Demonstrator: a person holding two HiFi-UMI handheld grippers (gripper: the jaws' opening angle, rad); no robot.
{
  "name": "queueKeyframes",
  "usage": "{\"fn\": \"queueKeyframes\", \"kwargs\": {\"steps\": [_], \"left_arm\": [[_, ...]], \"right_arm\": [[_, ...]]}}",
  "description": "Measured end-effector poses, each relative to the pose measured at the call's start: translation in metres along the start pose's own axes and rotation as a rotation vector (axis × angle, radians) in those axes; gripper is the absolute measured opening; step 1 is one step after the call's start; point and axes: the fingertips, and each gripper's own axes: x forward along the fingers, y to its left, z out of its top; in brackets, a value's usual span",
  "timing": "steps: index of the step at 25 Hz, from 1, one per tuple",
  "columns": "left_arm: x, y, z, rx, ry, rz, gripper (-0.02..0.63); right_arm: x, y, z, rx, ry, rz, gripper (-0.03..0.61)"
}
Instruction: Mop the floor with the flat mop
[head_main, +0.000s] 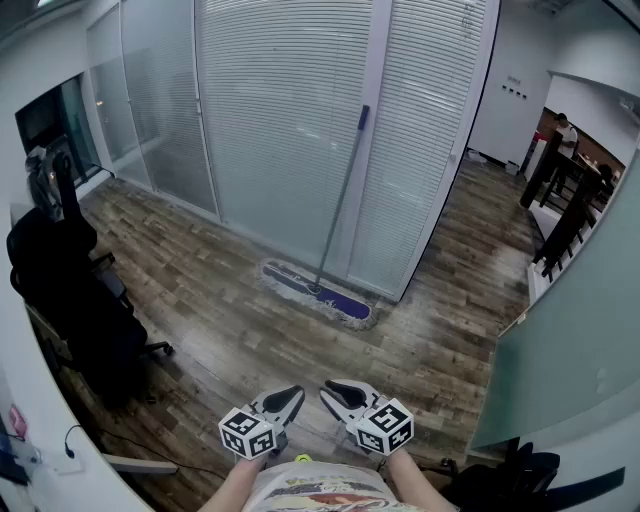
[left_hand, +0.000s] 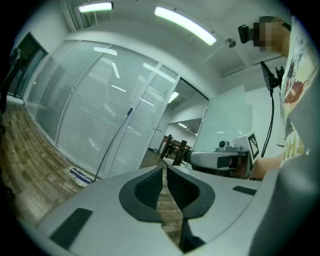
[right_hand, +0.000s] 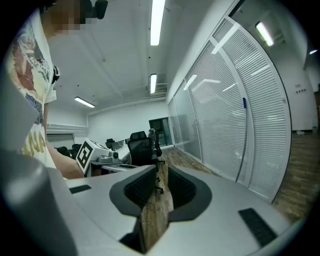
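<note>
Left hand-held gripper (head_main: 296, 394): jaws closed together, nothing in them; right hand-held gripper (head_main: 329, 389): jaws a narrow gap apart, also empty; both sit side by side low in front of the person; grey-poled flat mop with blue-purple pad (head_main: 335, 222) is well apart from both; pad lies on the brown wood-plank floor (head_main: 220, 320); pole leans on the white-slatted glass partition (head_main: 280, 120).

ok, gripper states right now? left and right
Left gripper: jaws closed, nothing held.
Right gripper: jaws slightly open, nothing between them.
</note>
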Motion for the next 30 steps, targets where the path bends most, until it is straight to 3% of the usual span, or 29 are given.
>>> {"fn": "queueKeyframes", "kwargs": {"steps": [10, 14, 19, 30], "left_arm": [[-0.004, 0.010, -0.006, -0.016, 0.018, -0.022, 0.032], [-0.008, 0.015, -0.004, -0.006, 0.016, -0.030, 0.032], [-0.011, 0.017, -0.001, 0.019, 0.016, -0.050, 0.032], [-0.013, 0.053, 0.008, 0.001, 0.019, -0.031, 0.032]], "right_arm": [[0.020, 0.006, -0.006, -0.006, 0.023, 0.020, 0.081], [0.026, 0.004, 0.000, 0.033, -0.006, 0.013, 0.081], [0.031, 0.012, 0.010, 0.085, -0.062, 0.068, 0.076], [0.059, -0.002, 0.013, 0.026, -0.051, 0.030, 0.057]]}}
